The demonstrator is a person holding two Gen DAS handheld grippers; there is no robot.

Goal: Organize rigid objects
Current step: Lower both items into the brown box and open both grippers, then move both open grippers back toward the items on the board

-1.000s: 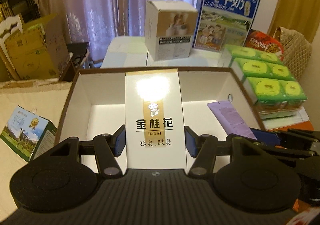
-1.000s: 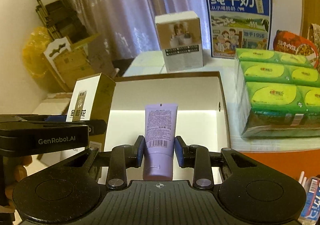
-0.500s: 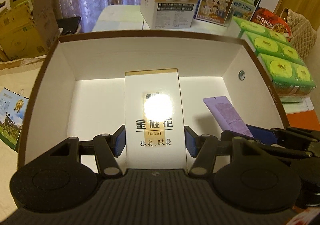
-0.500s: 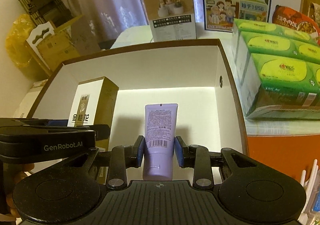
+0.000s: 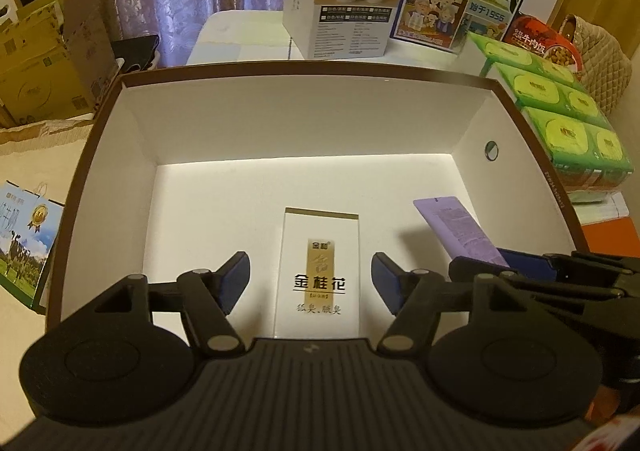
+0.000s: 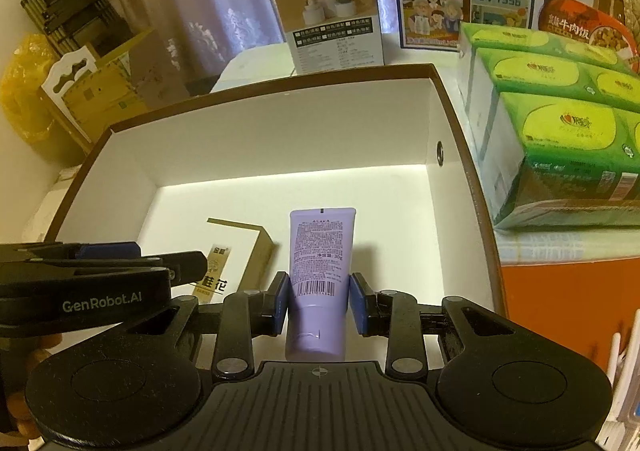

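Inside the large brown-rimmed white cardboard box (image 5: 120,139), the white and gold rectangular carton (image 5: 320,275) lies flat on the floor between the spread, untouching jaws of the left gripper (image 5: 310,283). To its right, the right gripper (image 6: 319,301) has its blue pads at the sides of the lilac plastic tube (image 6: 320,275), though I cannot tell whether they are pressing it. The tube, if let go above the floor, could roll against the carton, and the two grippers, close together, could knock each other on the way out.
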